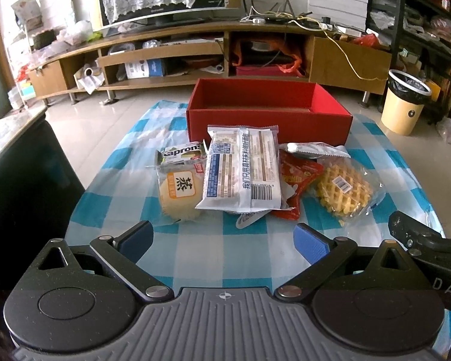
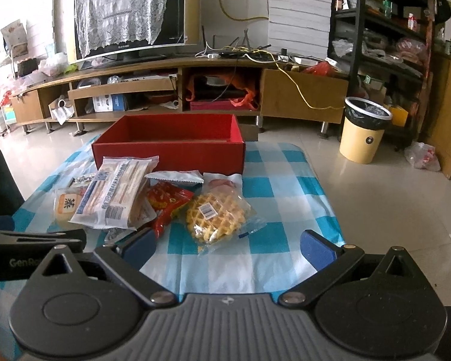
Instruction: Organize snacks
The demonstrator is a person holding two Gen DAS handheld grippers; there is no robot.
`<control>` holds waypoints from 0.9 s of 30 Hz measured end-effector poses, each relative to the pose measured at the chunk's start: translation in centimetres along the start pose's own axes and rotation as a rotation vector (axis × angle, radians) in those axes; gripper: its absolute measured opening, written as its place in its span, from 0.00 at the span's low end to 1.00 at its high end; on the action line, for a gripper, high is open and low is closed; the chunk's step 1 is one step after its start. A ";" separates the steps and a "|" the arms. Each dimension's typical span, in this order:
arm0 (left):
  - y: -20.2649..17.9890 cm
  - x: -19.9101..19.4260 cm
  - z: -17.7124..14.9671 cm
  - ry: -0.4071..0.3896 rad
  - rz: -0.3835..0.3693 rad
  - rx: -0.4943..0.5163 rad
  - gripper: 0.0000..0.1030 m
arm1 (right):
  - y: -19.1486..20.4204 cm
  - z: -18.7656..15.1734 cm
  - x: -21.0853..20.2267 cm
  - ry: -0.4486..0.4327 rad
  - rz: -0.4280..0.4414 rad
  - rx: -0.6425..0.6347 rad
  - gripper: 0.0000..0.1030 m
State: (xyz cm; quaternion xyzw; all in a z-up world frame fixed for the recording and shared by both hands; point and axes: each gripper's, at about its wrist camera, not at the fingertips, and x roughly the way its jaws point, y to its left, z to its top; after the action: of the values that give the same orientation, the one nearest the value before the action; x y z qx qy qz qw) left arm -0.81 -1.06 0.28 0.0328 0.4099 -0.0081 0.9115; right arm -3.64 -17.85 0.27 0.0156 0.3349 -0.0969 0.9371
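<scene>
An empty red box [image 1: 267, 123] [image 2: 168, 150] stands at the far end of a blue-and-white checked table [image 1: 225, 240] [image 2: 279, 186]. In front of it lies a heap of packaged snacks: a large white packet [image 1: 240, 171] [image 2: 117, 192], a steamed cake [image 1: 180, 192] [image 2: 66, 206], a small wafer packet [image 1: 182, 152], a red sachet [image 1: 297, 180] [image 2: 165, 201], a white sachet [image 1: 315, 149] [image 2: 174, 177] and a bagged waffle [image 1: 344, 191] [image 2: 216, 213]. My left gripper [image 1: 225, 240] is open, short of the heap. My right gripper [image 2: 228, 246] is open just before the waffle.
A wooden TV stand [image 1: 195, 51] [image 2: 177, 90] with a television runs along the back wall. A yellow waste bin [image 1: 404, 102] [image 2: 363, 129] stands on the floor at right, beside dark shelves [image 2: 381, 36]. A dark seat [image 1: 24, 186] lies left of the table.
</scene>
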 end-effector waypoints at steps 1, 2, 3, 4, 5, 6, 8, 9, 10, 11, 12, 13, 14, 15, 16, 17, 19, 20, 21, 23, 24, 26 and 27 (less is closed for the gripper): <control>0.0 0.0 0.0 -0.005 0.000 -0.002 0.98 | 0.0 0.0 0.0 -0.003 -0.001 -0.007 0.97; 0.2 0.0 0.0 -0.008 -0.005 -0.011 0.98 | 0.1 0.1 -0.1 -0.007 -0.001 -0.009 0.97; 0.3 -0.1 0.1 -0.009 -0.007 -0.018 0.98 | 0.1 0.1 -0.1 -0.011 0.003 -0.004 0.97; 0.3 -0.1 0.1 -0.020 0.000 -0.017 0.98 | 0.0 0.2 -0.1 -0.015 0.006 0.002 0.97; 0.4 -0.1 0.2 -0.023 0.000 -0.020 0.98 | 0.0 0.2 -0.2 -0.020 0.010 0.009 0.97; 0.3 -0.1 0.2 -0.027 0.003 -0.017 0.98 | -0.1 0.1 -0.2 -0.025 0.018 0.013 0.97; 0.1 0.0 0.4 -0.032 0.006 -0.015 0.98 | -0.3 0.1 -0.2 -0.031 0.029 0.018 0.97; 0.1 0.1 0.5 -0.029 0.003 -0.014 0.98 | -0.4 0.2 -0.1 -0.034 0.031 0.016 0.97; 0.1 0.2 0.6 -0.026 0.002 -0.013 0.98 | -0.4 0.3 0.0 -0.037 0.034 0.011 0.97; 0.2 0.3 0.8 -0.021 -0.004 -0.020 0.98 | -0.5 0.3 0.1 -0.041 0.037 0.010 0.97; 0.2 0.5 0.9 -0.013 -0.015 -0.032 0.98 | -0.5 0.5 0.2 -0.044 0.039 0.012 0.97; 0.2 0.8 1.1 -0.005 -0.016 -0.034 0.98 | -0.5 0.6 0.4 -0.046 0.042 0.015 0.97; 0.2 1.0 1.2 0.003 -0.019 -0.036 0.98 | -0.5 0.8 0.7 -0.045 0.046 0.017 0.97; 0.1 1.3 1.3 0.008 -0.022 -0.032 0.98 | -0.5 1.0 1.0 -0.044 0.052 0.018 0.97; 0.1 1.6 1.5 0.013 -0.016 -0.031 0.98 | -0.5 1.2 1.2 -0.048 0.055 0.017 0.97; 0.0 1.9 1.8 0.018 -0.017 -0.032 0.98 | -0.4 1.4 1.5 -0.051 0.054 0.008 0.97; 0.1 2.5 2.4 0.027 -0.031 -0.034 0.98 | -0.2 1.8 2.1 -0.058 0.050 -0.011 0.97; 0.2 2.8 2.7 0.032 -0.043 -0.041 0.99 | -0.3 2.1 2.4 -0.061 0.054 -0.013 0.97; 0.3 3.0 2.9 0.032 -0.050 -0.046 0.99 | -0.3 2.4 2.7 -0.062 0.055 -0.014 0.97; 0.5 3.5 3.3 0.026 -0.059 -0.048 0.99 | -0.5 2.9 3.3 -0.059 0.058 -0.012 0.97; 0.5 3.7 3.4 0.022 -0.051 -0.043 1.00 | -0.6 3.1 3.7 -0.055 0.062 -0.013 0.97; 0.4 4.0 3.8 0.019 -0.043 -0.027 1.00 | -0.6 3.5 4.2 -0.055 0.063 -0.020 0.97; 0.4 4.2 4.0 0.019 -0.043 -0.020 1.00 | -0.5 3.7 4.5 -0.054 0.062 -0.030 0.97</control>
State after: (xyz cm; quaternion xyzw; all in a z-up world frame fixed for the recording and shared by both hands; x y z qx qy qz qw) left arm 4.99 -0.87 -0.24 0.0147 0.4192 -0.0231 0.9075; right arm 1.94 -19.48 0.32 0.0091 0.3103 -0.0634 0.9485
